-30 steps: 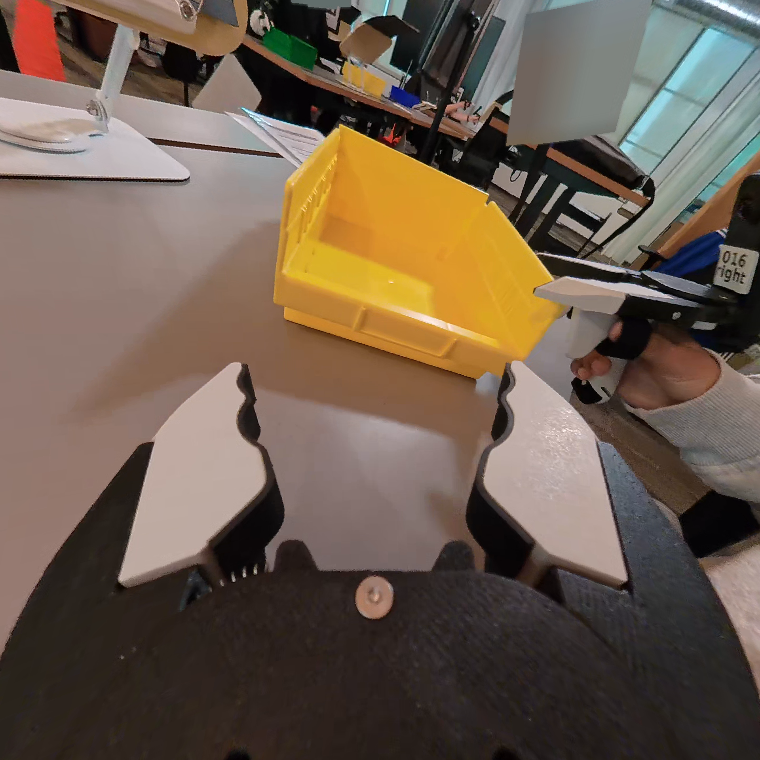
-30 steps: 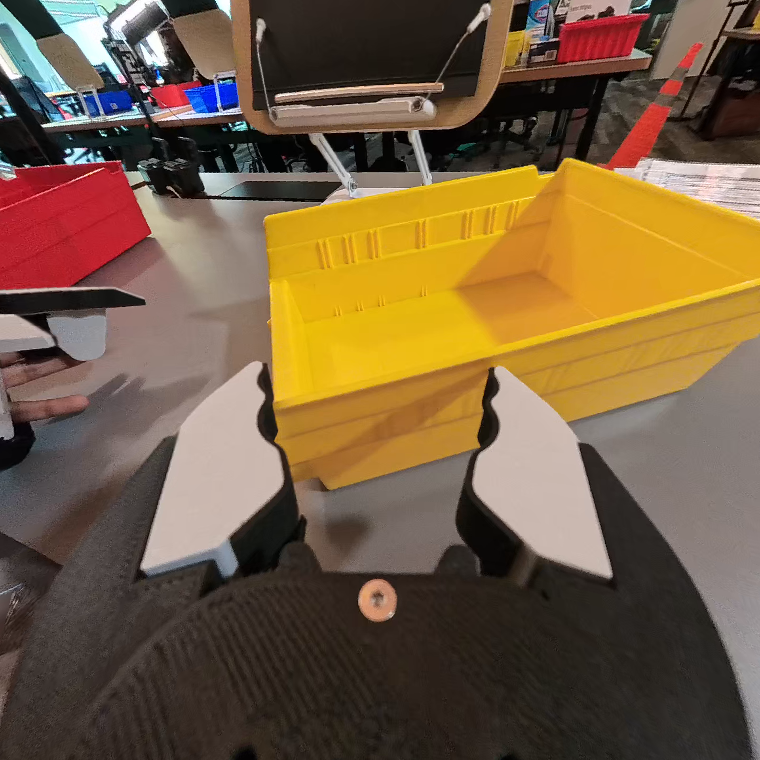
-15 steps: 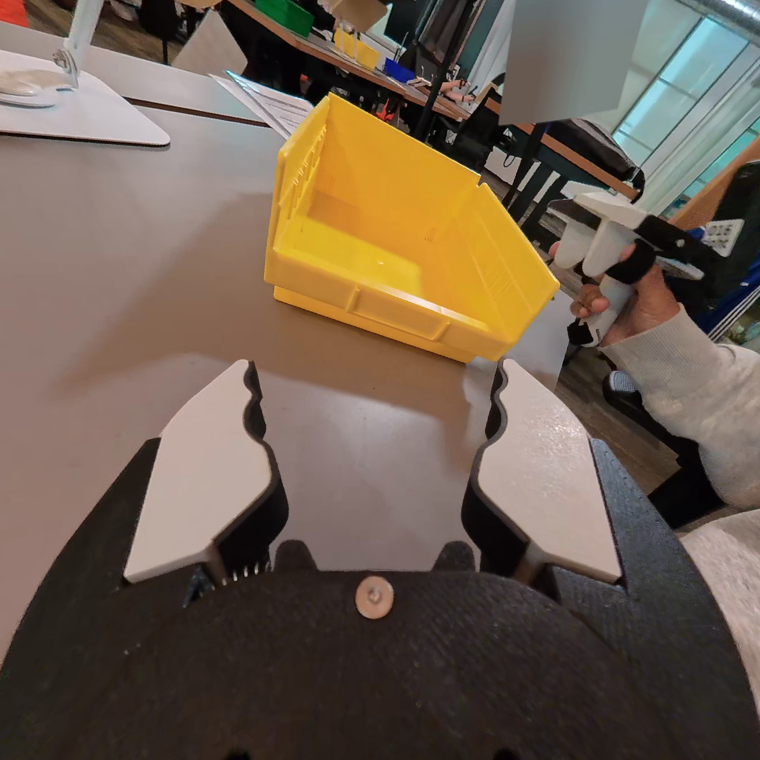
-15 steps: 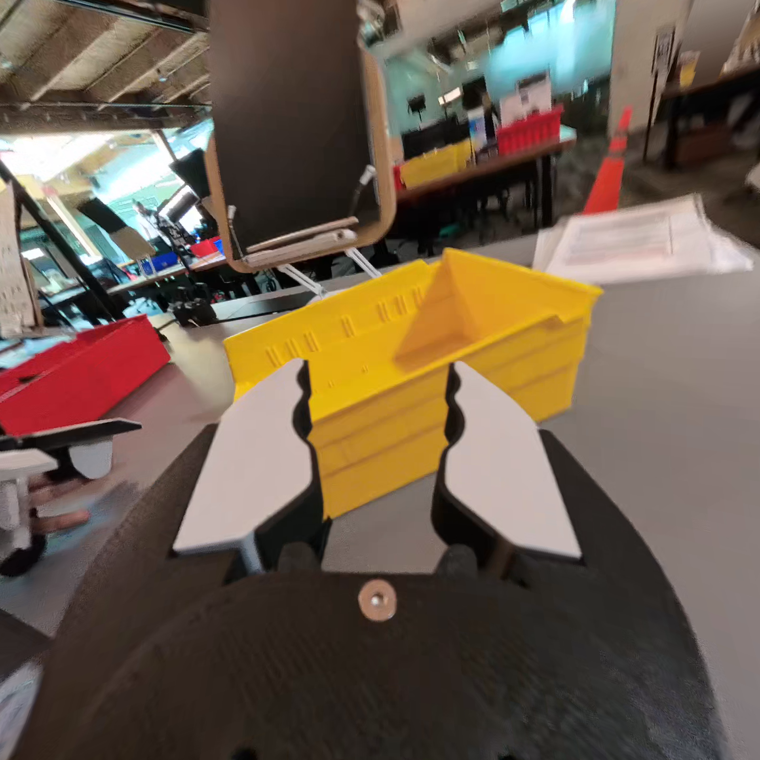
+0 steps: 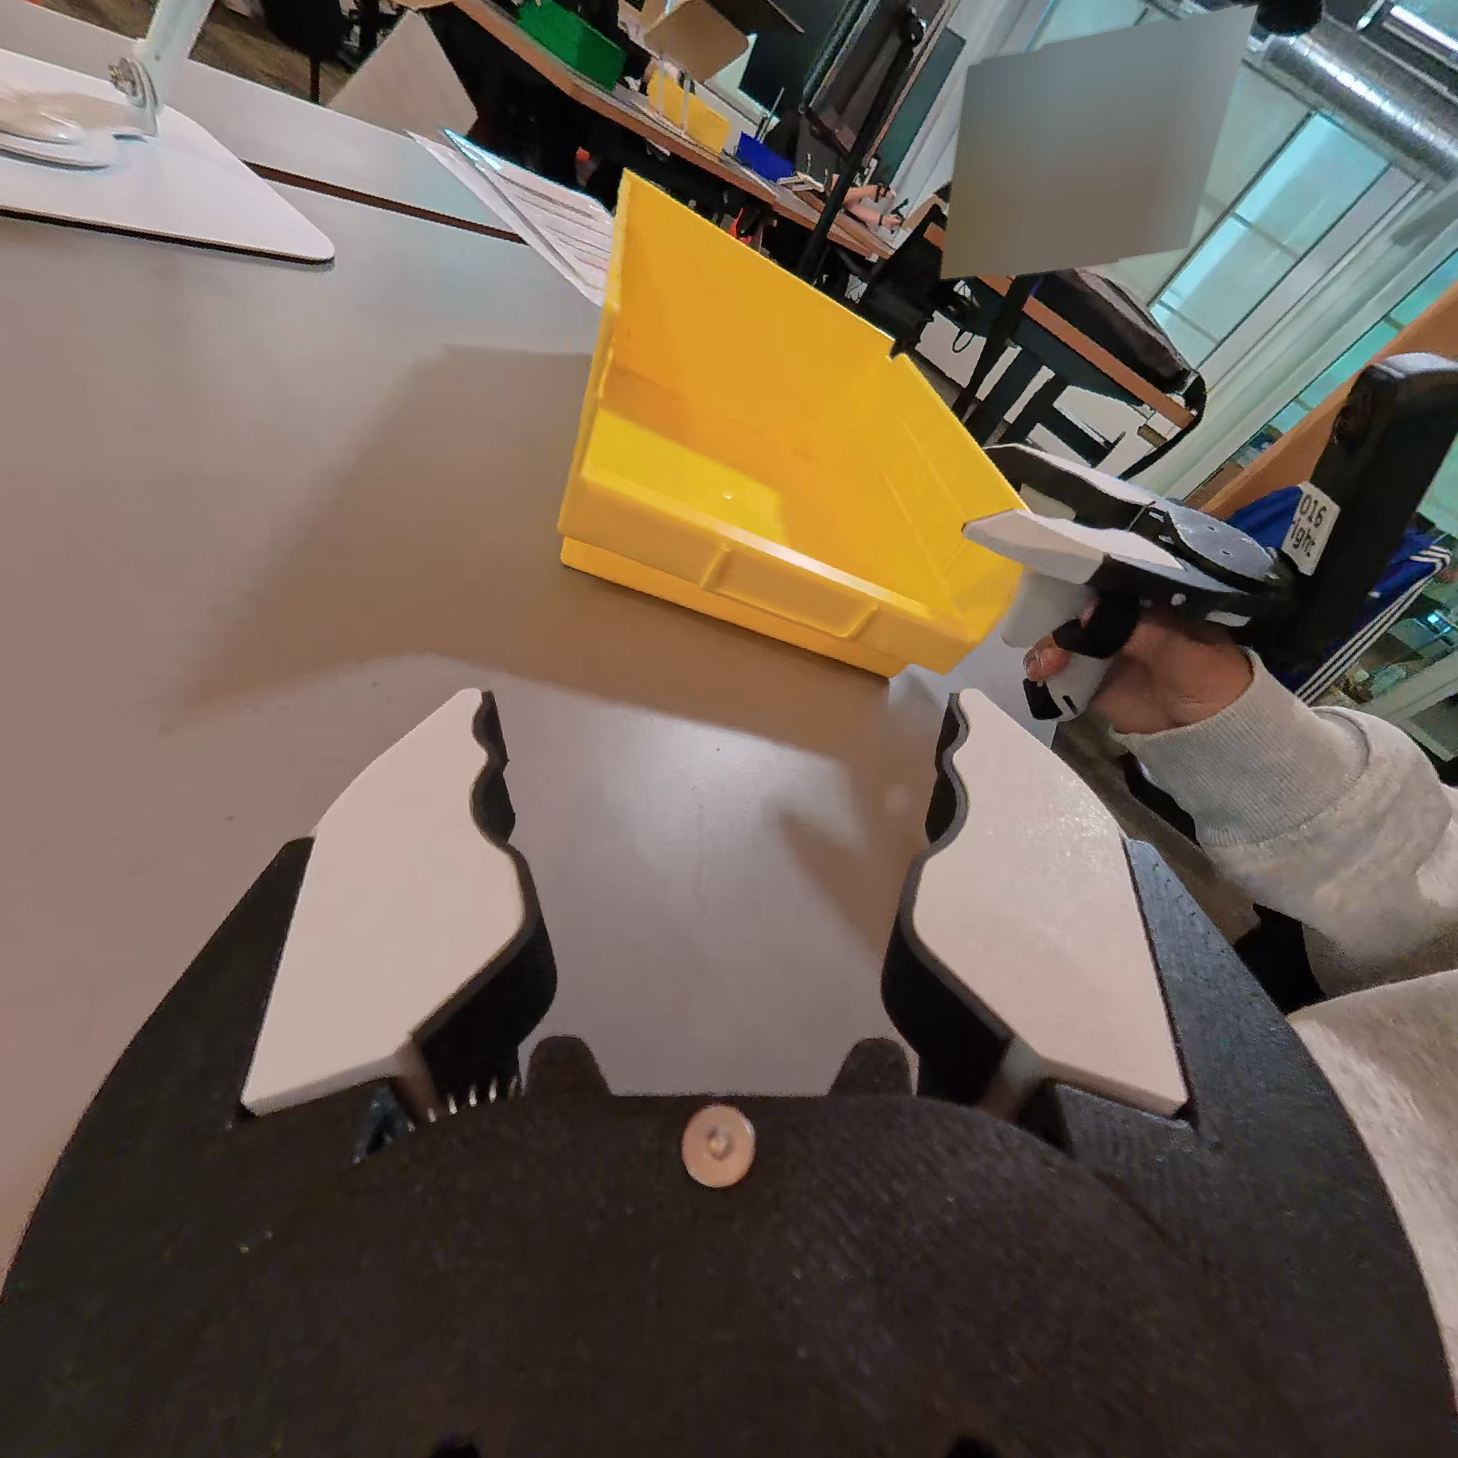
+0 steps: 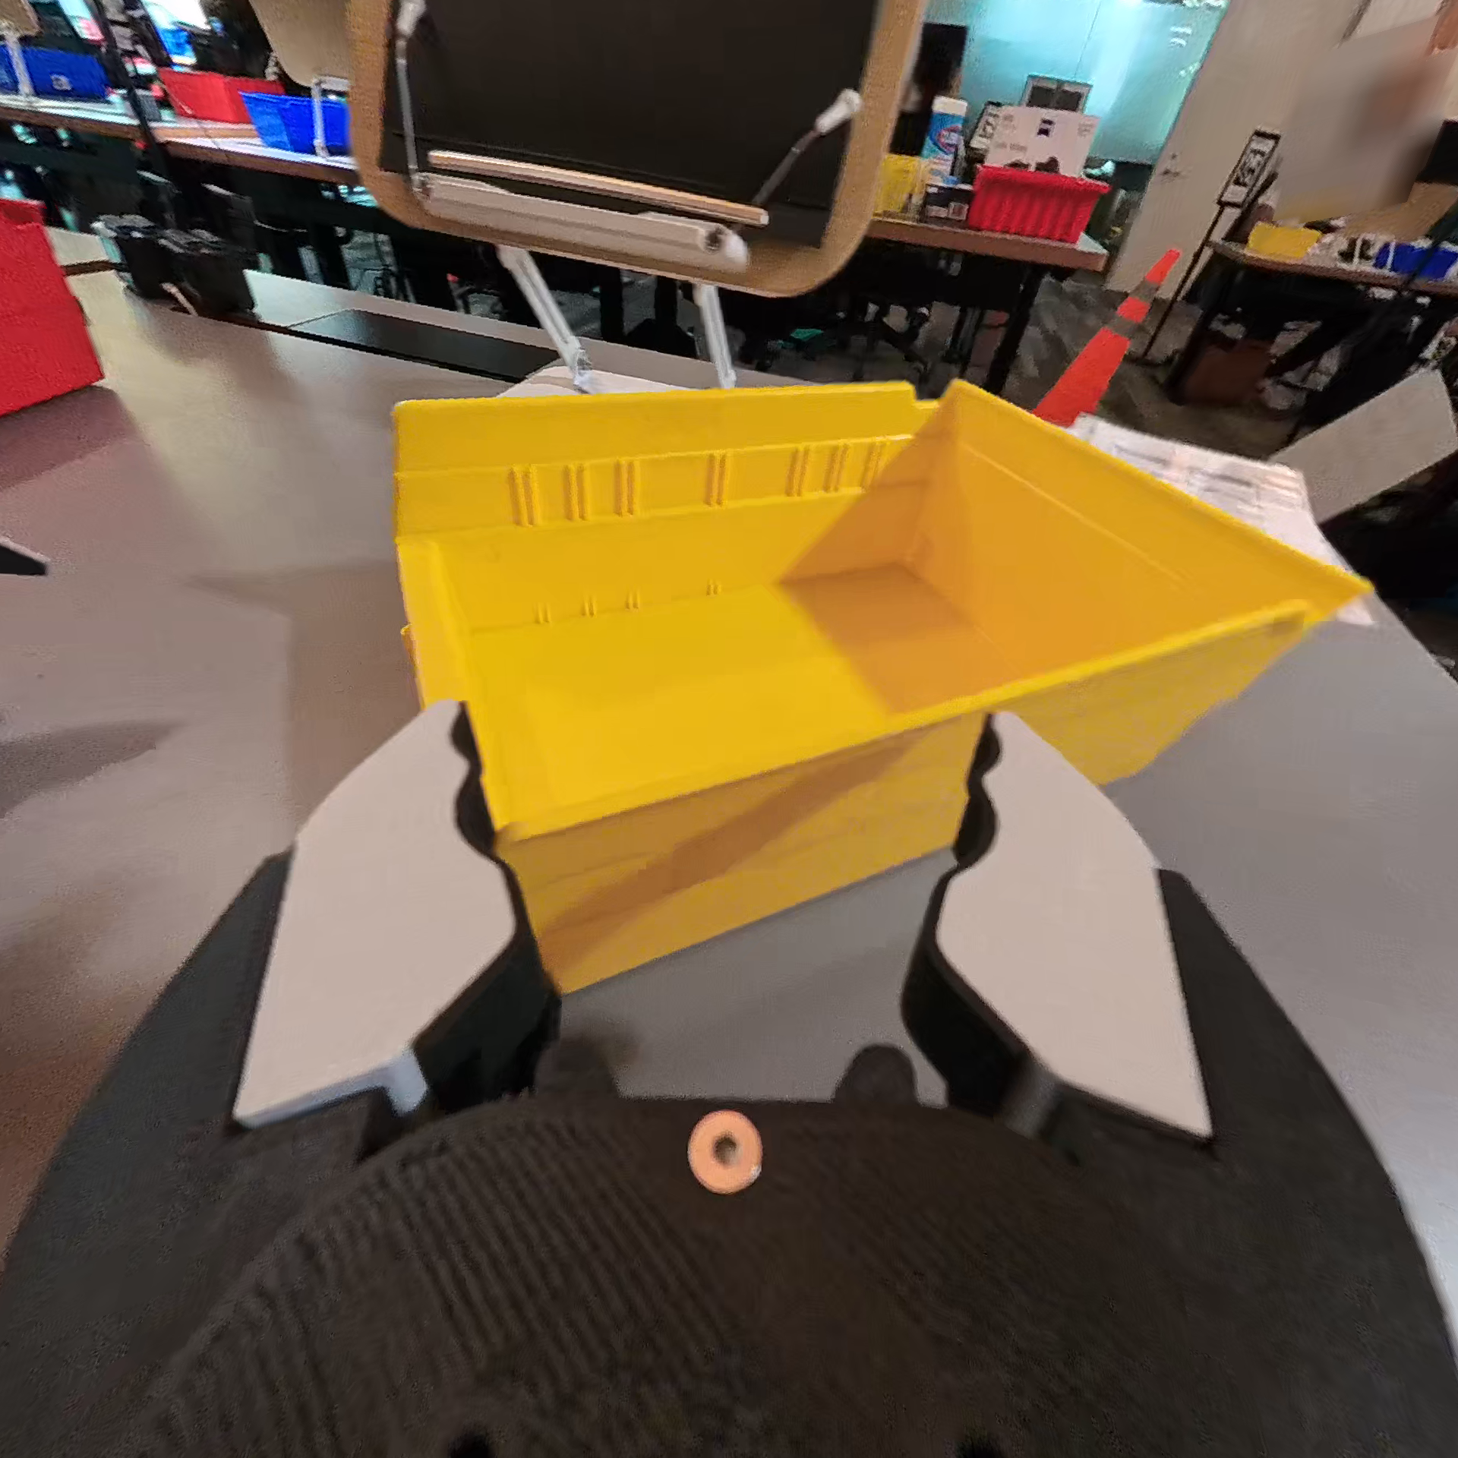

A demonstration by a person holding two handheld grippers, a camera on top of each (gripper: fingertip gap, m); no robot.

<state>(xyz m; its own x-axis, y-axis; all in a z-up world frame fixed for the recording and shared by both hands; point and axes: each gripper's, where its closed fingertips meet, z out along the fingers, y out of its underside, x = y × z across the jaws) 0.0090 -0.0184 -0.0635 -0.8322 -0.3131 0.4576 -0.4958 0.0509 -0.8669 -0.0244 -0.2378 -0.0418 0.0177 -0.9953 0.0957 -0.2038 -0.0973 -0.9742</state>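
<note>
An empty yellow plastic bin (image 5: pixel 757 489) stands on the grey table (image 5: pixel 237 489). In the right wrist view the bin (image 6: pixel 710 671) lies just ahead. My right gripper (image 6: pixel 722 730) is open and empty, its fingertips on either side of the bin's near side wall, close to it. In the left wrist view the right gripper (image 5: pixel 1033 536) is level with the bin's right front corner, held by a hand in a light sleeve. My left gripper (image 5: pixel 718 710) is open and empty over bare table, a short way in front of the bin's low front lip.
A white flat stand base (image 5: pixel 158 197) with an arm sits at the far left. A board on a white stand (image 6: pixel 615 142) rises behind the bin. Papers (image 5: pixel 552 213) lie beyond the bin. A red bin (image 6: pixel 39 315) is at the left. The table edge (image 5: pixel 970 710) runs at the right.
My right gripper swung up and away, with its jaws narrower, then came back down to the bin's side with the jaws wide. My left gripper shifted slightly, still open.
</note>
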